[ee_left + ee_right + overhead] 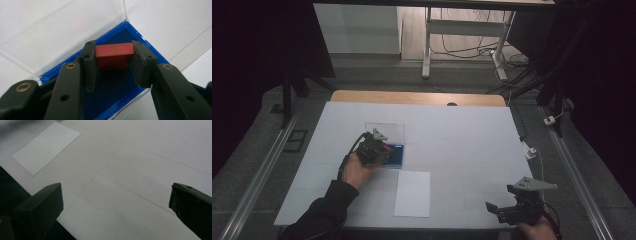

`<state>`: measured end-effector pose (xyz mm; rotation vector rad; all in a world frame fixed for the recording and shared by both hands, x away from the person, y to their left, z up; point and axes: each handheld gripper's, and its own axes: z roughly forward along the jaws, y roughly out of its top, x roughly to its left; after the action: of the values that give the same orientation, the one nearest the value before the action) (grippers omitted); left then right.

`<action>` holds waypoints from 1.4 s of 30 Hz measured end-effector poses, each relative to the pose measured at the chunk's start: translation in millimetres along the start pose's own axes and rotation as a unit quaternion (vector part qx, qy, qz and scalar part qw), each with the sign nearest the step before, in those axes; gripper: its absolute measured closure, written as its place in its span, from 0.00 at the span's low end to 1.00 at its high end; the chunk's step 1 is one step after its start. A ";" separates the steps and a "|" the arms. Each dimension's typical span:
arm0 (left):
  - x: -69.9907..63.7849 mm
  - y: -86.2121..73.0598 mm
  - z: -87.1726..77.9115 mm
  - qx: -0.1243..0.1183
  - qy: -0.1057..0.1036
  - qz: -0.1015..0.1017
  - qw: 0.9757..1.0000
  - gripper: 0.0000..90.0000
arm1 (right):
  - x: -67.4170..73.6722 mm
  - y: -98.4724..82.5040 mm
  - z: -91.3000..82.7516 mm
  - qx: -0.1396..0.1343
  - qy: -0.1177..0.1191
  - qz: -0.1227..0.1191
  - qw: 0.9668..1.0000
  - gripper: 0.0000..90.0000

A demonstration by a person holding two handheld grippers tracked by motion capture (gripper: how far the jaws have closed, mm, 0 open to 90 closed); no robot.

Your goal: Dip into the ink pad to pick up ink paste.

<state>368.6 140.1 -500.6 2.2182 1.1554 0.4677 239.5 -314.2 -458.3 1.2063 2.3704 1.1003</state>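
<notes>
Red block (114,55) clamped in left hand-held gripper (113,65) over blue case (117,105); lift straight, clear rim. Right hand-held gripper (116,205) wide open, empty, near counter's front edge.

Your left gripper (113,65) fingers hemmed by the blue-lined box's rim (147,42), its clear plastic lid (62,30) lying open beyond them, your right gripper (116,202) fingers over bare white tabletop (130,170), flat white paper sheet (46,147) beyond them.
</notes>
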 end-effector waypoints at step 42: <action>7.0 -3.0 -52.9 -0.032 -0.061 -0.029 0.997 0.65 | -1.2 -0.6 -1.8 -0.009 0.004 0.004 1.000 0.00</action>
<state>341.7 165.1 -461.8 2.1221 1.1209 0.3362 238.9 -316.3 -457.6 1.2094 2.3591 1.1281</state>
